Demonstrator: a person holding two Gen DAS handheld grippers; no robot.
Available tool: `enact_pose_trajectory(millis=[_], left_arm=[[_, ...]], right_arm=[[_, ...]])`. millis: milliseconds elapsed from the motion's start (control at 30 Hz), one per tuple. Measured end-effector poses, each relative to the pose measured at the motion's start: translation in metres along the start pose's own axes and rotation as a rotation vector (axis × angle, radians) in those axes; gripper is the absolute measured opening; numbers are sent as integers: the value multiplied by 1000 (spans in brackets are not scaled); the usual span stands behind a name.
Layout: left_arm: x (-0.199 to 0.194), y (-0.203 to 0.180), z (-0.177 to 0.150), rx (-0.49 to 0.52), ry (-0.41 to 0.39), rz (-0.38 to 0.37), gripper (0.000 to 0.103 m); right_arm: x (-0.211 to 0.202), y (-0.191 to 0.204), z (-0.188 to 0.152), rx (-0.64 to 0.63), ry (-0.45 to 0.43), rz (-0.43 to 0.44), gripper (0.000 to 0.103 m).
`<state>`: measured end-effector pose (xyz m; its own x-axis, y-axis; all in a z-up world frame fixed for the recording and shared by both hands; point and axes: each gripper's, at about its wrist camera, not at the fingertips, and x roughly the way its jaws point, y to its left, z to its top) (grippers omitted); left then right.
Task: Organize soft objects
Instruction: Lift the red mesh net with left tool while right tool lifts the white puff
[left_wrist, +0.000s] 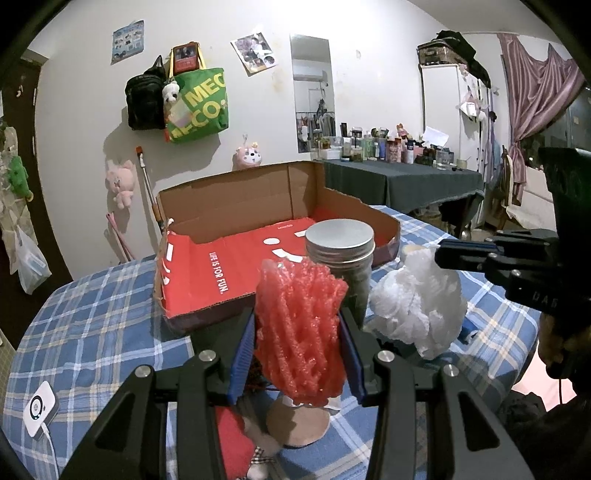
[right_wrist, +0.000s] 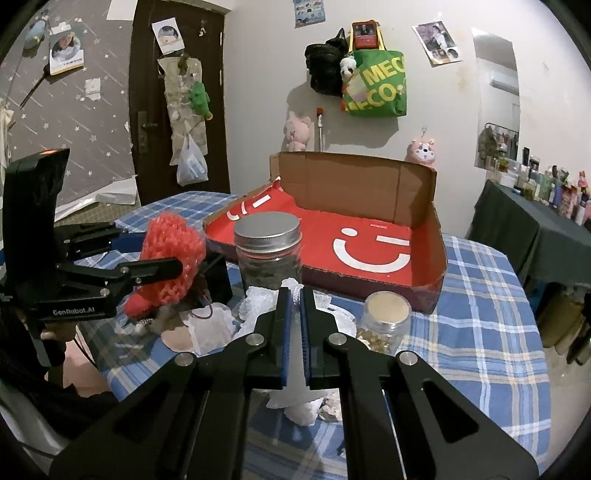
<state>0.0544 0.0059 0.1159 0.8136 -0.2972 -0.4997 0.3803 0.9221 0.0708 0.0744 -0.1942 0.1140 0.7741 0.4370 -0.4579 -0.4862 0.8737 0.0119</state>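
On the left we see our left gripper (left_wrist: 297, 354) clamped on the red foam net (left_wrist: 299, 328), lifted above the blue plaid tablecloth (left_wrist: 92, 321). Behind it the open cardboard box (right_wrist: 417, 266) shows only its red smiley lining. Before the box stands a metal-lidded jar (right_wrist: 269, 251) of dark contents. Further right, our right gripper (right_wrist: 294, 317) has its jaws pinched nearly together on the white foam net (right_wrist: 291, 402), just beside that jar. Only the right wrist view shows a smaller jar (right_wrist: 386, 321) holding yellowish bits; only the left wrist view shows a white charger (left_wrist: 40, 410) at the cloth's edge.
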Motion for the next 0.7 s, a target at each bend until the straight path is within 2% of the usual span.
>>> enact_pose_trajectory(millis=[333,567,700], left_arm=[[-2,1,1,1,-8,0,46],[10,-5,-15,-5,60,-36,47],[18,-11,-27,-7,95,-42,48]], right_arm=[[-5,-2,5,-5,-13,-1,4],[5,-3,-9,30,65,18,5],[6,-4,-16,55,73,11,6]])
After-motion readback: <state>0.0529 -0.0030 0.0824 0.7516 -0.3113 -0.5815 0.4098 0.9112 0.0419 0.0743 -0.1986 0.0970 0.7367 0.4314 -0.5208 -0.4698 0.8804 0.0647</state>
